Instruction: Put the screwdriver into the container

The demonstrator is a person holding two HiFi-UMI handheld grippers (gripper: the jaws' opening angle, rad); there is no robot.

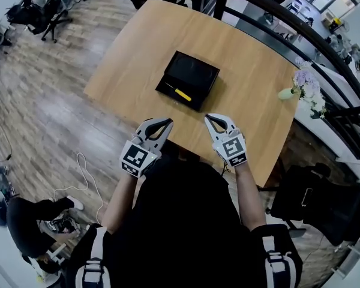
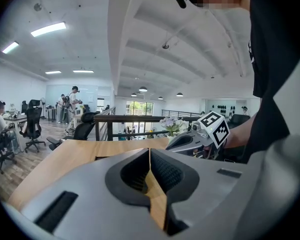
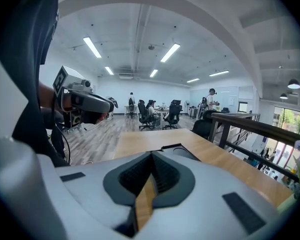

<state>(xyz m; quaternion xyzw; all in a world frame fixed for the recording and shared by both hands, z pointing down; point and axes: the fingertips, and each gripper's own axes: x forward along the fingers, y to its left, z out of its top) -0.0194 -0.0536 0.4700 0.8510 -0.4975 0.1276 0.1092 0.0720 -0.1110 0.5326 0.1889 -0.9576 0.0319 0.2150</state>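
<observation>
A pale wooden surface [image 1: 240,65] is shown from above, bordered by plank flooring and a dark railing. A black rectangular container [image 1: 192,72] is set near the middle of the surface. The left hand-held gripper [image 1: 167,122] and the right hand-held gripper [image 1: 209,117] are held side by side over the near edge of the surface, apart from the container. Each is clenched: in both gripper views the jaw tips are pressed together and nothing is caught between them. A small vase of pale flowers [image 1: 306,86] is placed at the right edge of the surface. The yellow-handled screwdriver [image 1: 182,93] is seen lying inside the container, close to its near wall, untouched by either hand-held gripper.
</observation>
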